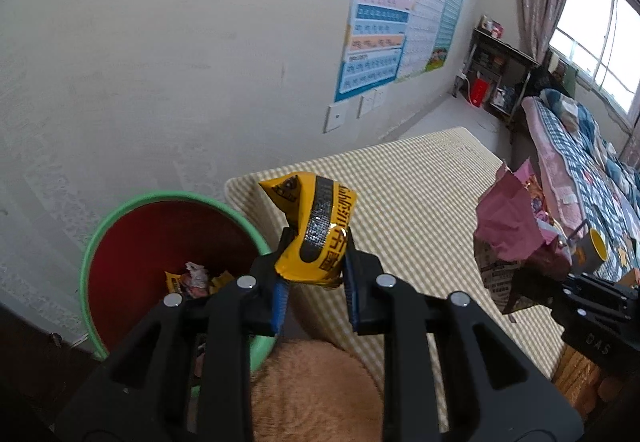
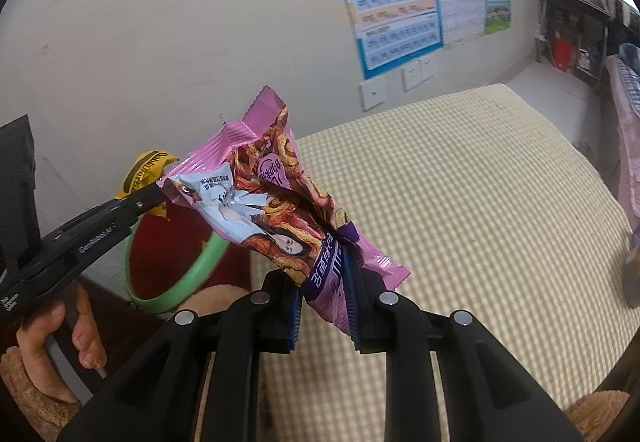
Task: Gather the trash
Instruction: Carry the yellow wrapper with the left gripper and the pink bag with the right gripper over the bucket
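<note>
Jaws of the left gripper [image 1: 316,264] pinched on a crumpled yellow wrapper [image 1: 314,232], blue pads pressing its lower end from both sides, the rest sticking up above the fingertips. Jaws of the right gripper [image 2: 325,296] clamped likewise on a pink snack bag [image 2: 280,201], gripped near its purple bottom end, the bag leaning up and to the left with a torn white inner face showing.

Both wrappers held in the air, clear of the worktop [image 1: 420,209], which wears a yellow-and-white checked cover. Yellow wrapper just beside the bin [image 1: 120,226], over the worktop's near-left corner. Bin red inside with a green rim, standing against the wall at the worktop's left end, a few wrappers [image 1: 192,280] already lying at its bottom.

Seen from the left wrist: pink bag off to the right, well apart from the yellow one, over the worktop's right edge. Seen from the right wrist: left gripper [image 2: 156,193] reaching in from the left with the yellow wrapper [image 2: 146,169] above the bin rim [image 2: 188,282], a hand [image 2: 60,338] in a fuzzy tan sleeve wrapped round its handle.

Behind: posters [image 1: 392,5] on the wall, a bed [image 1: 580,169] with a checked quilt, a window [image 1: 600,21] with curtains.
</note>
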Demonstrator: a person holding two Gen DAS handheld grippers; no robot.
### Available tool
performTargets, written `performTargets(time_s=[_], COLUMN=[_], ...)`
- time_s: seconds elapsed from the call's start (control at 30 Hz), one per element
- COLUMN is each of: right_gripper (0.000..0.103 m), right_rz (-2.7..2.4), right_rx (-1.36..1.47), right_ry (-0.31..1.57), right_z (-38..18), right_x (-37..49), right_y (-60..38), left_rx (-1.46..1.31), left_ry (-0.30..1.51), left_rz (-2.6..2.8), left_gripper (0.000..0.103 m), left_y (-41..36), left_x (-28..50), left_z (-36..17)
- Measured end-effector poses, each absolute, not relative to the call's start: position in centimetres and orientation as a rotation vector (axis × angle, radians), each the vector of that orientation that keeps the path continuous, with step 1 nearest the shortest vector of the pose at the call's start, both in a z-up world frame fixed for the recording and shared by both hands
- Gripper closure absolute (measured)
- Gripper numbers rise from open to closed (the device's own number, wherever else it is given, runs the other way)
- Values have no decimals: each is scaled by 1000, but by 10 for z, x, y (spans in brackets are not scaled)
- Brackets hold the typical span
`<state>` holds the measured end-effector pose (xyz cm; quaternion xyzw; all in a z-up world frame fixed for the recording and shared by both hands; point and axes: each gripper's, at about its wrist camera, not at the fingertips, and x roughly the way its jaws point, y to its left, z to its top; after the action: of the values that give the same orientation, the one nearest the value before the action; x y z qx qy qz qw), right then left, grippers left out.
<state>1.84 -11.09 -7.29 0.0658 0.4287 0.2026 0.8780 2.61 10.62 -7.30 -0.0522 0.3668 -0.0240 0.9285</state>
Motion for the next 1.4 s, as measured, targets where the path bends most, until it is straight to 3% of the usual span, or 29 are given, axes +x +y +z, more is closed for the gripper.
performTargets(time_s=[0.63, 1.4], right_gripper=[84, 83], right_rz=[552, 686], right_rx=[91, 85], right_ry=[949, 1012], right_z=[-74, -82], right_x=[41, 57], right_y=[-33, 37], left_rx=[-198, -253], left_ry=[768, 823], left_rz=[113, 187], left_gripper=[81, 81], left_y=[193, 230], left_x=[19, 21], left_z=[-93, -121])
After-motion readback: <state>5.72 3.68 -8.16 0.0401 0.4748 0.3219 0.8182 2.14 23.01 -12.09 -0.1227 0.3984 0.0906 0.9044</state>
